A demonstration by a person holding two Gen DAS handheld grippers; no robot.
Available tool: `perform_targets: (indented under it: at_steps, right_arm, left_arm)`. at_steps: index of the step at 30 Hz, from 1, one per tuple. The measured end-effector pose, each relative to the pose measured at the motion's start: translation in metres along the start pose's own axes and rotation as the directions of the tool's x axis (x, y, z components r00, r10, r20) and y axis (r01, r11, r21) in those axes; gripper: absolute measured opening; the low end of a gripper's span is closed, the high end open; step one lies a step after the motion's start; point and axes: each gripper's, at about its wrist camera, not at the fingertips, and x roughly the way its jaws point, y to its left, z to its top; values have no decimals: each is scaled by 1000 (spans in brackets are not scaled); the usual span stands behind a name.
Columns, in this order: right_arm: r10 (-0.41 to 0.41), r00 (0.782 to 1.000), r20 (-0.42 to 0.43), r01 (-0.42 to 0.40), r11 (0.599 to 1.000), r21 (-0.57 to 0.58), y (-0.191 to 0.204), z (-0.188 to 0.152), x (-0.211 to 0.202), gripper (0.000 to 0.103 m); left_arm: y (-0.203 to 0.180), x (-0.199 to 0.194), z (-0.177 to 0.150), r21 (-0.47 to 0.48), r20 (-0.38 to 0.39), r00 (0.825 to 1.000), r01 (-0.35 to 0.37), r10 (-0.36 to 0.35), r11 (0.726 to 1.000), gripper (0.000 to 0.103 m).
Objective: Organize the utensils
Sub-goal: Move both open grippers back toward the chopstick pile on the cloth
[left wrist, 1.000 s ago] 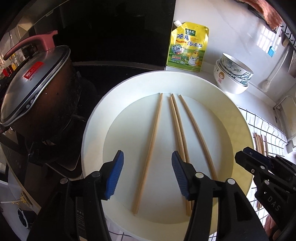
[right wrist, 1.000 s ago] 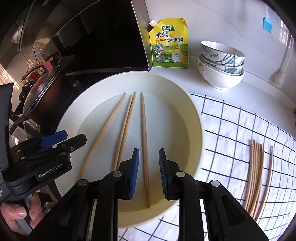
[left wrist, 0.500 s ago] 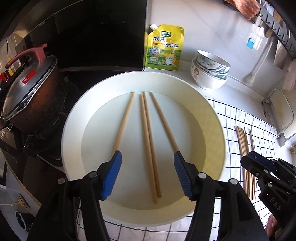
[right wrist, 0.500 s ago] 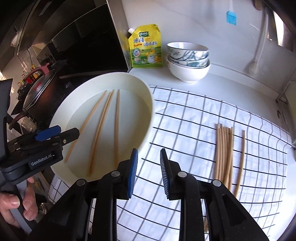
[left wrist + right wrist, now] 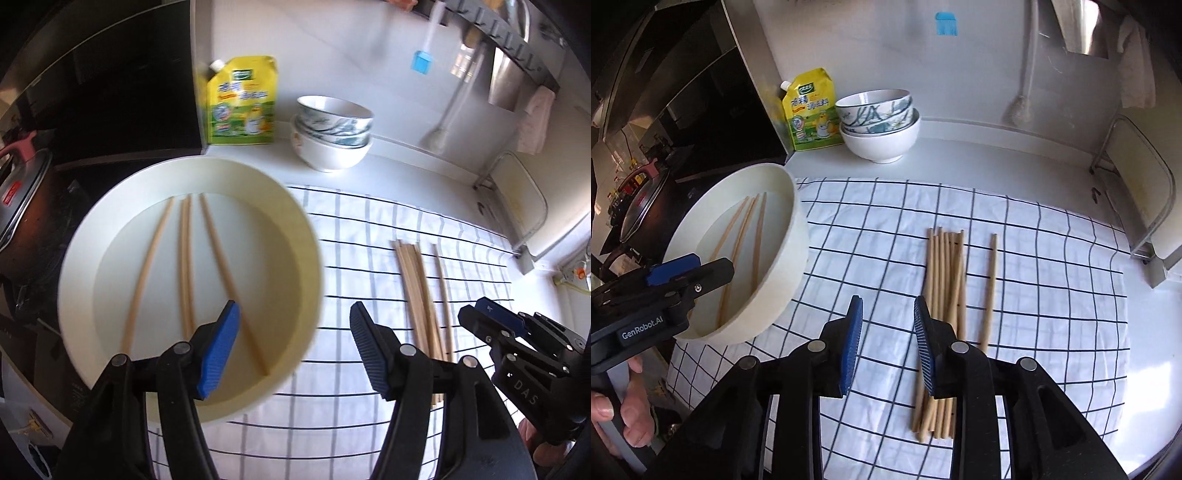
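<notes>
Four chopsticks (image 5: 184,266) are lying in the big white bowl (image 5: 295,221). A bundle of chopsticks (image 5: 943,295) and one single chopstick (image 5: 990,288) are lying on the checked cloth (image 5: 868,240), right of the bowl. The left tool (image 5: 291,350) is being held wide open, holding nothing. The right tool (image 5: 886,343) is being held a little open, empty, near the bundle.

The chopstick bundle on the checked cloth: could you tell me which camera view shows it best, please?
The right wrist view: the chopstick bundle lies nearly whole and sharp, only its middle crossed by the right gripper. In the left wrist view it is smaller, blurred, its near end hidden behind the left gripper.
</notes>
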Motion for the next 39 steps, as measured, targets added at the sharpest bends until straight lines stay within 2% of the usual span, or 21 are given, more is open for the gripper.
perform_targets:
  at_steps: [6,9,15,28,33,39]
  right_arm:
    - [-55,998,-10,55,996,69,-47,-17,-4,31]
    - [-73,997,-31,76,993,90,-65,-29,0,37]
    - [-96,993,-74,102,990,96,-88,-47,16,38]
    - [-81,989,-126,89,995,54,-93,-60,64,38]
    - [-117,985,-127,121,993,17,-90,-61,71,38]
    - [-127,984,-122,132,991,34,-102,-61,69,38]
  left_arm:
    - [-42,11,-4,56,-21,999,39,-38,998,64]
    - [-57,22,-11,73,-43,998,45,-42,996,67]
    - [-77,45,-25,77,-81,996,42,-36,996,69]
    - [-91,80,-41,64,-100,995,10,-4,998,69]
    - [-93,88,-43,53,-115,993,7,-1,999,72]
    - [-102,99,-50,70,-141,990,2,8,998,73]
